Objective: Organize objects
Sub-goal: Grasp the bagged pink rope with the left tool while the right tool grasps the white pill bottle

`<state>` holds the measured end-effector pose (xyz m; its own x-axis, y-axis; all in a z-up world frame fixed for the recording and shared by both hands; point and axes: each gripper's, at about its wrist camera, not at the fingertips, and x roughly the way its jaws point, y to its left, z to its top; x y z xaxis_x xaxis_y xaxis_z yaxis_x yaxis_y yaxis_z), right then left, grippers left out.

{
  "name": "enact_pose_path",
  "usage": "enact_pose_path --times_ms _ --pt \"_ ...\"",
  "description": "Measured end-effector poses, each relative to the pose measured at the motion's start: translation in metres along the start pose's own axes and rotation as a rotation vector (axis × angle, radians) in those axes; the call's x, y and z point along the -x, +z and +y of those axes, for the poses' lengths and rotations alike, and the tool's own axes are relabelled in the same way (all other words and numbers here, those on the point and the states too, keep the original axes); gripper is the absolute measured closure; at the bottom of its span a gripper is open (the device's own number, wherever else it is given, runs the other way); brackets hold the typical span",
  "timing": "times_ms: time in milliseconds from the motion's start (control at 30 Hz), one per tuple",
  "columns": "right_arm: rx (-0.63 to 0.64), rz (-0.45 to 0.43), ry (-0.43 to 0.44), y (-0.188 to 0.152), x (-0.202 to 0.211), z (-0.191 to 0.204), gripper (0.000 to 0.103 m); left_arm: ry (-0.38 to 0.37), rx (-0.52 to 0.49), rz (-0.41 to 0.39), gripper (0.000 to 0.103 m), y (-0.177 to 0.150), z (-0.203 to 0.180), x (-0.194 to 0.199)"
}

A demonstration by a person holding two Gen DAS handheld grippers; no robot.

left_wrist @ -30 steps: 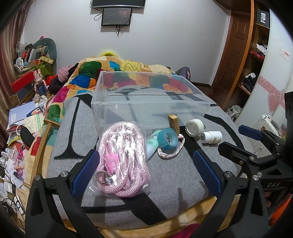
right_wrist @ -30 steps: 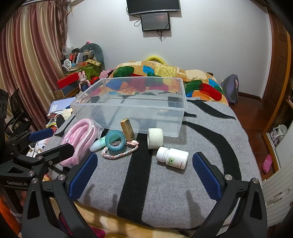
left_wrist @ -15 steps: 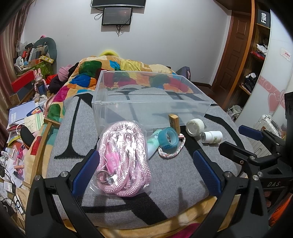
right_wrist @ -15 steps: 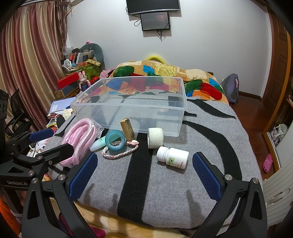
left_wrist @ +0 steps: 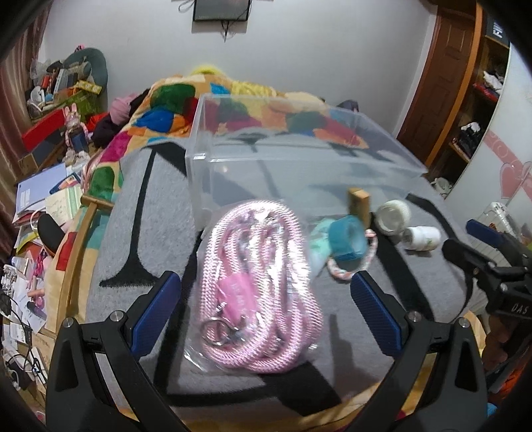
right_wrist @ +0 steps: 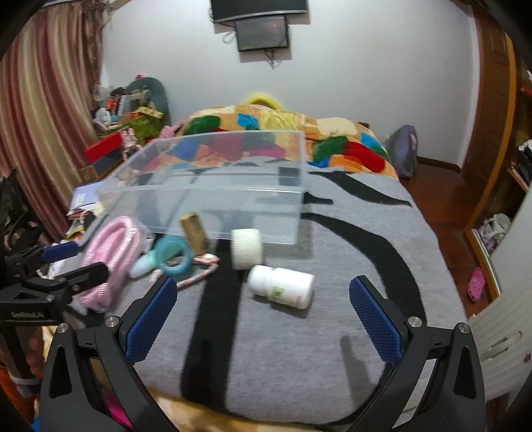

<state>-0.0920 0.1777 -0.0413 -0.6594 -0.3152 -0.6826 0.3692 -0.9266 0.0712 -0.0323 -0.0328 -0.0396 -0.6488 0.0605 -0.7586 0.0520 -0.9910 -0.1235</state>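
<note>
Background of the scene. A grey blanket with broad black stripes (right_wrist: 349,319) covers the near part of the bed; a patchwork quilt in orange, green, red and blue (right_wrist: 335,146) lies bunched behind it. A small dark wall-mounted screen (right_wrist: 262,32) hangs on the white wall. Pink-and-cream striped curtains (right_wrist: 43,109) fall at the left, beside a cluttered heap of boxes and papers (left_wrist: 50,109). A brown wooden door (left_wrist: 445,69) stands at the right, and a pink slipper (right_wrist: 476,288) lies on the floor.
</note>
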Motion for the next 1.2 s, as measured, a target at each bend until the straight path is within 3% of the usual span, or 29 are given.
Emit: enact_pose_path --times_ms 267,433,467,533,633,700,800,1200 --pt "-0.097 0.088 -0.054 -0.002 -0.031 -0.028 0.001 0.016 0.017 0.093 0.000 0.000 0.010 -0.033" --pt "-0.131 0.113 -0.031 -0.002 -0.042 -0.034 0.001 0.072 -0.062 0.045 0.000 -0.010 -0.002 -0.034" --pt "-0.130 0.114 -0.014 -0.002 -0.044 -0.032 0.001 0.079 -0.068 0.038 0.001 -0.012 -0.003 -0.034" --pt "-0.112 0.113 0.000 -0.001 -0.046 -0.026 0.001 0.080 -0.085 0.017 0.015 -0.014 -0.006 -0.031" --pt "-0.072 0.117 -0.020 -0.001 -0.052 -0.018 0.018 0.069 -0.097 0.004 0.031 -0.015 -0.009 -0.026" --pt "-0.072 0.137 -0.015 -0.002 -0.057 -0.018 0.036 0.057 -0.092 -0.002 0.035 -0.016 -0.008 -0.023" --pt "-0.089 0.139 -0.022 -0.005 -0.056 -0.024 0.052 0.034 -0.072 -0.009 0.039 -0.017 -0.004 -0.015" --pt "-0.094 0.078 0.002 -0.002 -0.031 -0.028 0.052 0.051 0.014 -0.092 0.046 -0.013 0.021 0.021"
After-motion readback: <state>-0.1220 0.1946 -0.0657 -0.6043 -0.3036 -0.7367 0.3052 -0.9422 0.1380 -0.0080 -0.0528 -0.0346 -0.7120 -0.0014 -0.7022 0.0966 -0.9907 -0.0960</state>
